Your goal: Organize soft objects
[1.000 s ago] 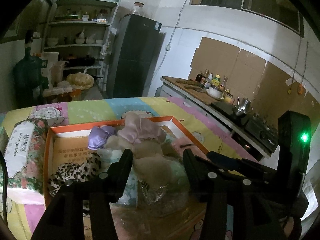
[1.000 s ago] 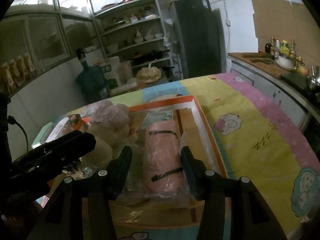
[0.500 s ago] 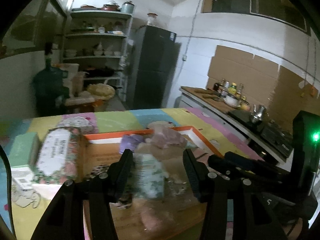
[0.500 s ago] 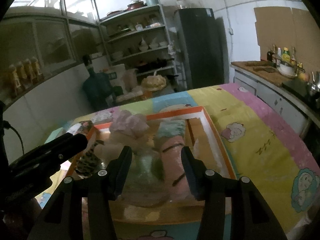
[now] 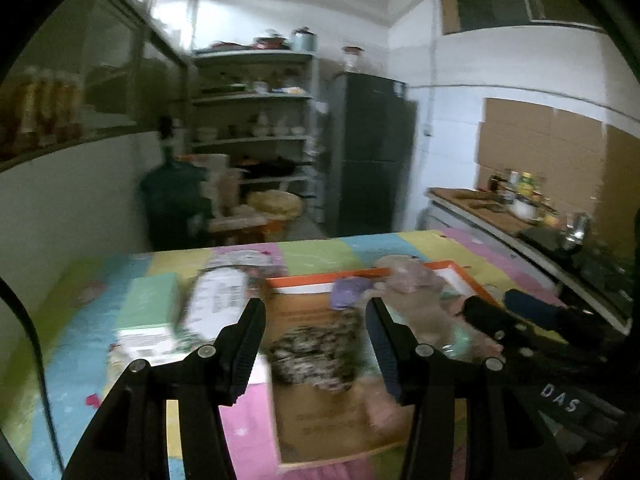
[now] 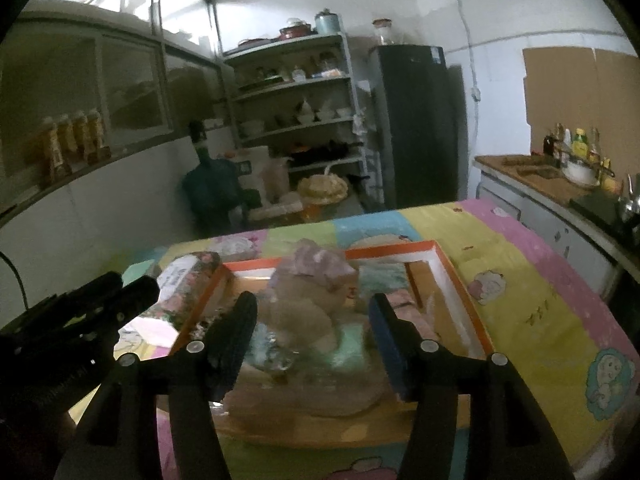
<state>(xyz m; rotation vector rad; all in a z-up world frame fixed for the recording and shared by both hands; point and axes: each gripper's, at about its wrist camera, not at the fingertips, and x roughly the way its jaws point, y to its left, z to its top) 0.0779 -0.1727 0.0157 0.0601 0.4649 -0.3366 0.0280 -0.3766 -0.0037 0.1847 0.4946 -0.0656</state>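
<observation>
An orange-rimmed cardboard box (image 5: 304, 280) lies on the colourful tablecloth and holds soft items. Among them are a leopard-print piece (image 5: 316, 352), a purple piece (image 5: 348, 292) and a beige-pink plush heap (image 5: 416, 292). My left gripper (image 5: 316, 344) hovers open above the leopard piece, touching nothing. My right gripper (image 6: 310, 340) hangs over the box (image 6: 440, 248) with its jaws opening. Its pads press on nothing. Below it lie the plush heap (image 6: 312, 280) and a green bundle in clear plastic (image 6: 348, 344). Each gripper shows in the other's view, the right gripper (image 5: 500, 320) and the left gripper (image 6: 100, 300).
A floral tissue pack (image 5: 220, 308) and a green carton (image 5: 148, 312) lie left of the box. Past the table stand a dark water jug (image 6: 212, 192), shelves with dishes (image 6: 296, 112) and a dark fridge (image 6: 416, 128). A counter with bottles (image 6: 568, 164) runs along the right.
Both grippers drew back and rose from the box. The left view swung left onto the leopard piece. The right jaws widened and no longer flank the pink roll.
</observation>
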